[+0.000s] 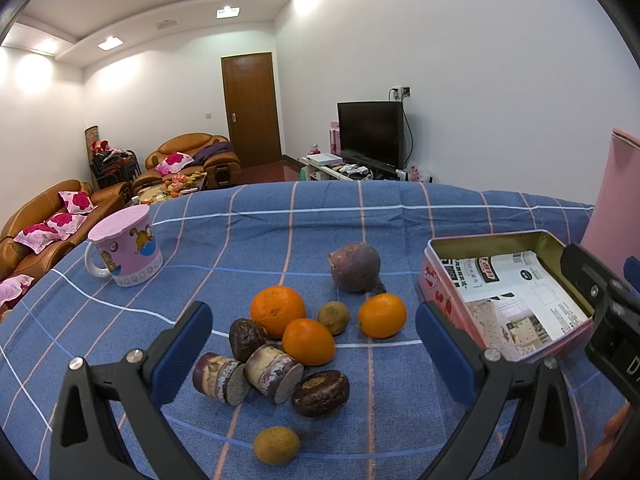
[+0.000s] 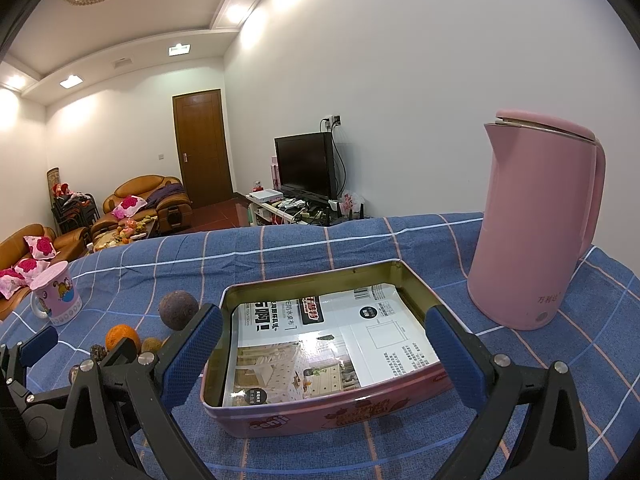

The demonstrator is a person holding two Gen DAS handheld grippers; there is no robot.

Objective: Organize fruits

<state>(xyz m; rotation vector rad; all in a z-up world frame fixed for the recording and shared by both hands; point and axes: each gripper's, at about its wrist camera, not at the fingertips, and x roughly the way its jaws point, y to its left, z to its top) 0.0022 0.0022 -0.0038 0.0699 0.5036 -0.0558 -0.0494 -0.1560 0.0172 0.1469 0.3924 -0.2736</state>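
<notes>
While both claws hang wide apart and hold nothing, the fruit sorting appears not yet begun. The left claw (image 1: pixel 314 354) frames a loose pile of fruit on the table (image 1: pixel 260 232): three oranges (image 1: pixel 277 310), two cut purple cane pieces (image 1: pixel 273 373), dark wrinkled fruits (image 1: pixel 320 393), small brown ones (image 1: pixel 276 445), and a round purple fruit (image 1: pixel 355 267) farther back. The right claw (image 2: pixel 324 354) hovers over a pink tin (image 2: pixel 320 412), open, empty of fruit and lined with printed paper, just right of the pile. Likely next, the left claw must lower around one fruit, close gently, then carry it into the tin. A blue checked cloth covers the table; a pink cartoon mug (image 1: pixel 126 252) stands left, a pink kettle (image 2: pixel 536 220) right. Beyond lie leather sofas, a wooden door and a television.
</notes>
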